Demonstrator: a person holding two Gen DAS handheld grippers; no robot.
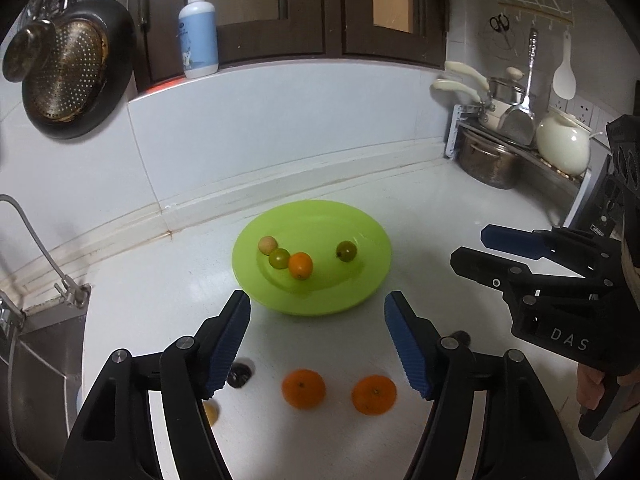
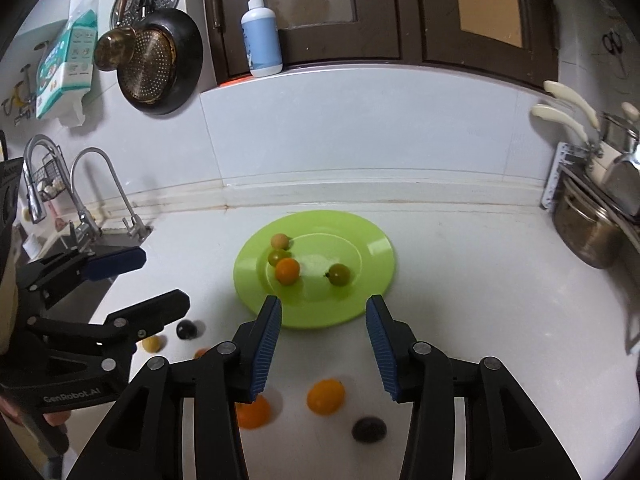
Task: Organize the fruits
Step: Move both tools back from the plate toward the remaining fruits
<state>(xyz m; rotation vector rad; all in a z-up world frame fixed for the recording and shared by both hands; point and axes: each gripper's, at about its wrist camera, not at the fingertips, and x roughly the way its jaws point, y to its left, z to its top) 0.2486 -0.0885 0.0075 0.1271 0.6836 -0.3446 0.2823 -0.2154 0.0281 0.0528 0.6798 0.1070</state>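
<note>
A green plate (image 1: 360,292) (image 2: 368,304) sits on the white counter and holds several small fruits: a pale one (image 1: 267,245), two green ones (image 1: 279,258) (image 1: 346,251) and an orange one (image 1: 300,265). My left gripper (image 1: 318,344) is open and empty just in front of the plate, above two oranges (image 1: 303,388) (image 1: 374,394) on the counter. My right gripper (image 2: 323,346) is open and empty, over an orange (image 2: 325,396). A dark fruit (image 2: 369,429) lies near it. The left view shows the right gripper (image 1: 472,252) at the right.
A dark fruit (image 1: 240,375) and a yellow fruit (image 1: 211,412) lie left of my left fingers. A sink with taps (image 2: 86,200) is at the left. Pots on a rack (image 1: 488,160) stand at the back right. A pan (image 1: 72,72) hangs on the wall.
</note>
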